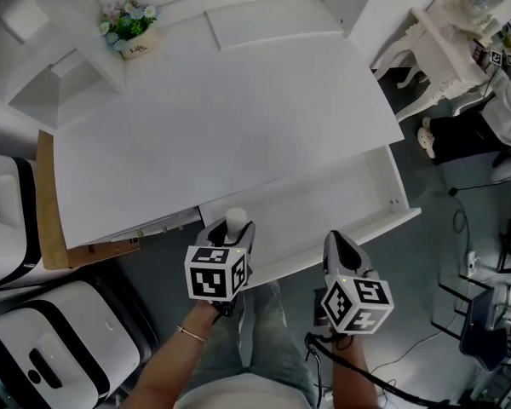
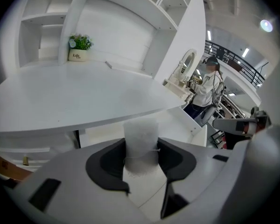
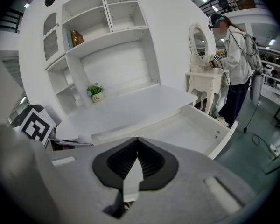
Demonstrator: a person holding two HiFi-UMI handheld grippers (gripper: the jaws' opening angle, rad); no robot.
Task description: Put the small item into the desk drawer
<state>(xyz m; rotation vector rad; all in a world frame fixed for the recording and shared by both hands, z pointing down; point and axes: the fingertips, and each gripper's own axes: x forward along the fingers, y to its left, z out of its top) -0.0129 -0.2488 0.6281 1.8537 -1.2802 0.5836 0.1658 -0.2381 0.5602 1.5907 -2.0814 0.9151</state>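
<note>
The item (image 2: 141,139), a white cylinder, is sitting clamped between the left gripper's (image 1: 232,231) jaws. Its lower end is hiding behind the pads, and from above only its top is showing. It is hanging over the left end of the open drawer (image 1: 341,198), whose corner the gripper is covering. The right gripper (image 1: 335,240), jaws pressed together on nothing, is hovering by the front rim. The drawer floor is lying bare. The white desk (image 1: 221,118) is carrying a plant pot (image 1: 134,39) at its back. A person (image 3: 234,55) is standing beyond it.
</note>
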